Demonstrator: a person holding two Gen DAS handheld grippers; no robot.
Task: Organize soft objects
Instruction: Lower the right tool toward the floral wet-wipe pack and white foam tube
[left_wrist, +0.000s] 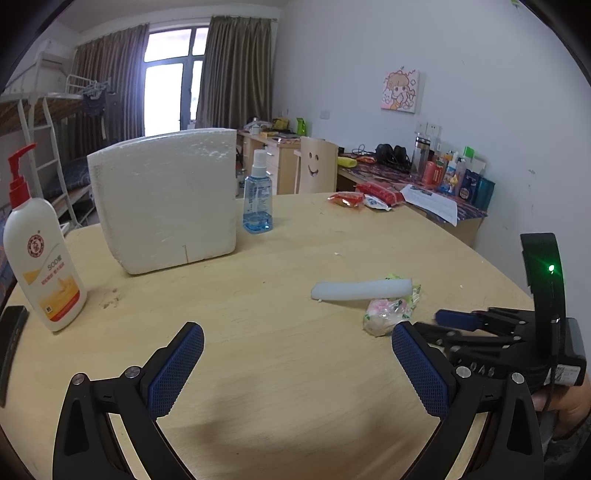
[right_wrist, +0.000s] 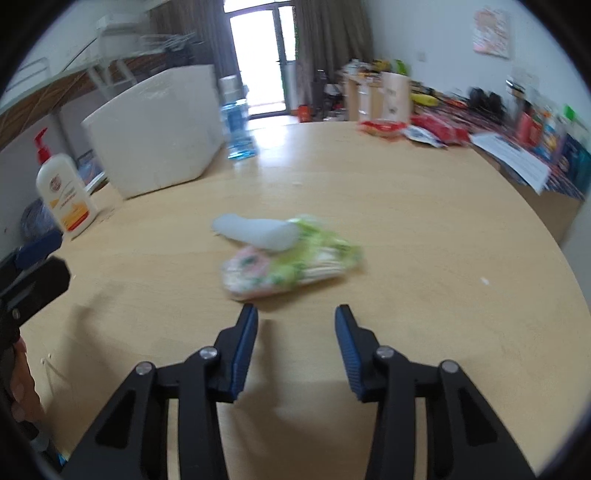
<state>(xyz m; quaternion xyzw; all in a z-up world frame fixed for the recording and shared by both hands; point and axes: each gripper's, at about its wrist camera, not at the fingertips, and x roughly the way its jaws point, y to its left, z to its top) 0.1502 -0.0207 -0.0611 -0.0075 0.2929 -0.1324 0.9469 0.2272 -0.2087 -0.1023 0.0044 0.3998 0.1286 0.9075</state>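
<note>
A white foam strip (left_wrist: 360, 288) lies on the round wooden table (left_wrist: 280, 369), resting partly on a soft green-and-pink flowered packet (left_wrist: 388, 314). Both also show in the right wrist view, the strip (right_wrist: 258, 232) and the packet (right_wrist: 291, 267), blurred. My left gripper (left_wrist: 297, 360) is open and empty, low over the table, left of and nearer than them. My right gripper (right_wrist: 295, 341) is open and empty, just short of the packet; it shows at the right of the left wrist view (left_wrist: 458, 320). A white foam box (left_wrist: 166, 199) stands at the back left.
A lotion pump bottle (left_wrist: 40, 258) stands at the left edge, a blue spray bottle (left_wrist: 258, 199) beside the box. Red and white snack packets (left_wrist: 365, 197) lie at the far edge. A cluttered desk (left_wrist: 424, 173) and a chair stand beyond.
</note>
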